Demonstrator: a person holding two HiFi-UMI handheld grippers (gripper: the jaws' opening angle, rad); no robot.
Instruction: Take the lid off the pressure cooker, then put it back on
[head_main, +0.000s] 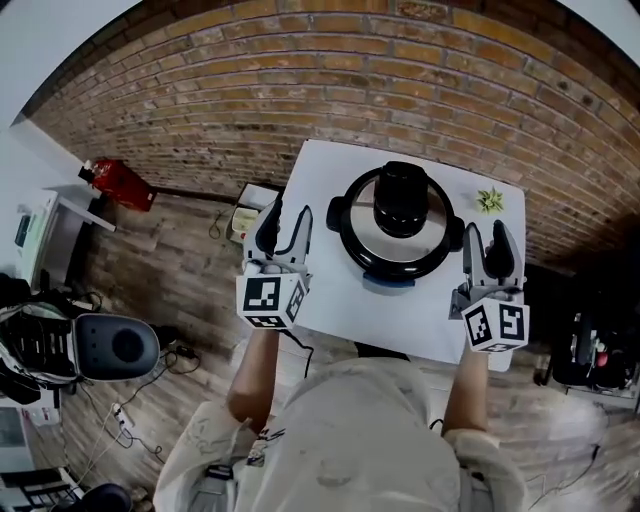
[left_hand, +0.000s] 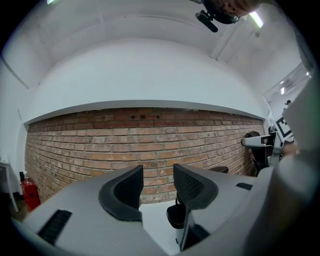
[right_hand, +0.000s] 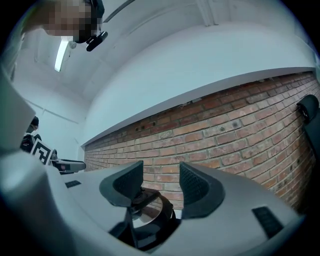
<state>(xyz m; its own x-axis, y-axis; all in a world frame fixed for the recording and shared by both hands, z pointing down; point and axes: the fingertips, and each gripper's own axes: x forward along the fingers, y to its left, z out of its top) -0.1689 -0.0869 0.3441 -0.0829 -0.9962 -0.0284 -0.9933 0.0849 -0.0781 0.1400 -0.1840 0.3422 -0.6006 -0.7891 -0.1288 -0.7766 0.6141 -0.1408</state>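
Note:
The pressure cooker (head_main: 398, 232) stands in the middle of the white table (head_main: 330, 300). Its steel lid (head_main: 432, 218) is on it, with a tall black knob (head_main: 402, 198) on top. My left gripper (head_main: 283, 228) hovers by the cooker's left side, open and empty. In the left gripper view, the left gripper (left_hand: 158, 187) shows the cooker's black side handle (left_hand: 176, 215) low between its jaws. My right gripper (head_main: 490, 250) hovers by the cooker's right side, also open and empty. In the right gripper view, the right gripper (right_hand: 161, 184) has the cooker (right_hand: 150, 212) low and left of the gap.
A small green plant (head_main: 490, 200) sits on the table's far right corner. A brick wall (head_main: 300, 80) runs behind the table. On the floor to the left are a red extinguisher (head_main: 120, 183), a box (head_main: 245, 216) and an office chair (head_main: 115, 345).

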